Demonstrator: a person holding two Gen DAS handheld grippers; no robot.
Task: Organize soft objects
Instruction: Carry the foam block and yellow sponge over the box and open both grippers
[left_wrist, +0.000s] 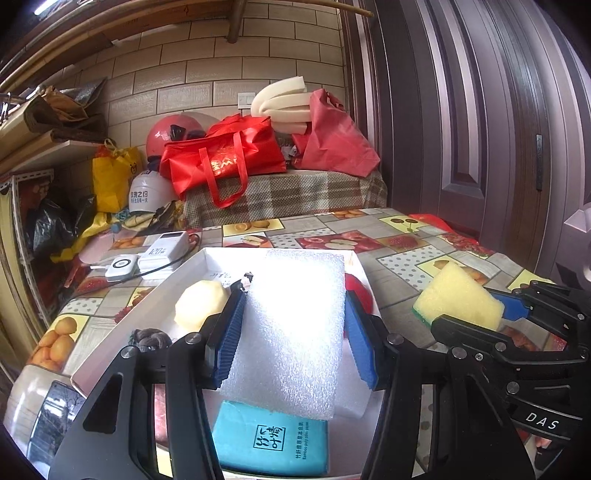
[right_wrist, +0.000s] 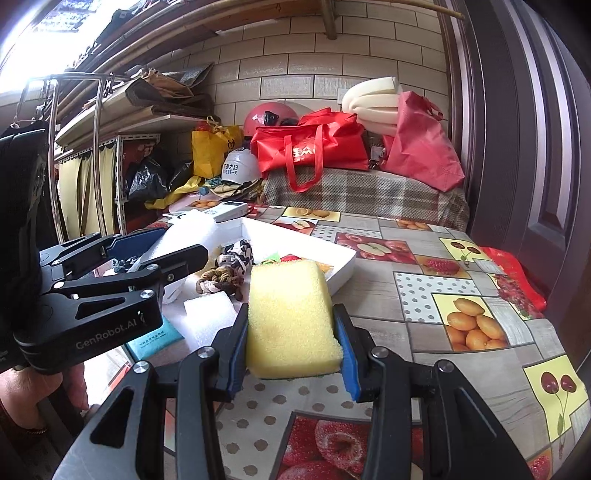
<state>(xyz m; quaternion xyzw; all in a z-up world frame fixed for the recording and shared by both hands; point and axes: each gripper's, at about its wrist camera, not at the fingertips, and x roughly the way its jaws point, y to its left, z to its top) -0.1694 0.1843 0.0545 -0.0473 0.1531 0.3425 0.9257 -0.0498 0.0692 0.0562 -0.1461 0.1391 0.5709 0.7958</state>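
The tabletop (right_wrist: 436, 306), under a fruit-print cloth, carries a white tray (left_wrist: 177, 273). The left tool (left_wrist: 291, 332) is clenched on a white foam sheet (left_wrist: 295, 332), held above the tray over a teal tissue pack (left_wrist: 273, 439). The right tool (right_wrist: 291, 343) grips a yellow sponge (right_wrist: 291, 317) just beside the tray's right edge. Fabric hair ties (right_wrist: 221, 277) lie in the tray.

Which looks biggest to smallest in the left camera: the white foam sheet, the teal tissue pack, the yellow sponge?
1. White foam sheet, though it is close to the camera.
2. Teal tissue pack, partly hidden.
3. Yellow sponge.
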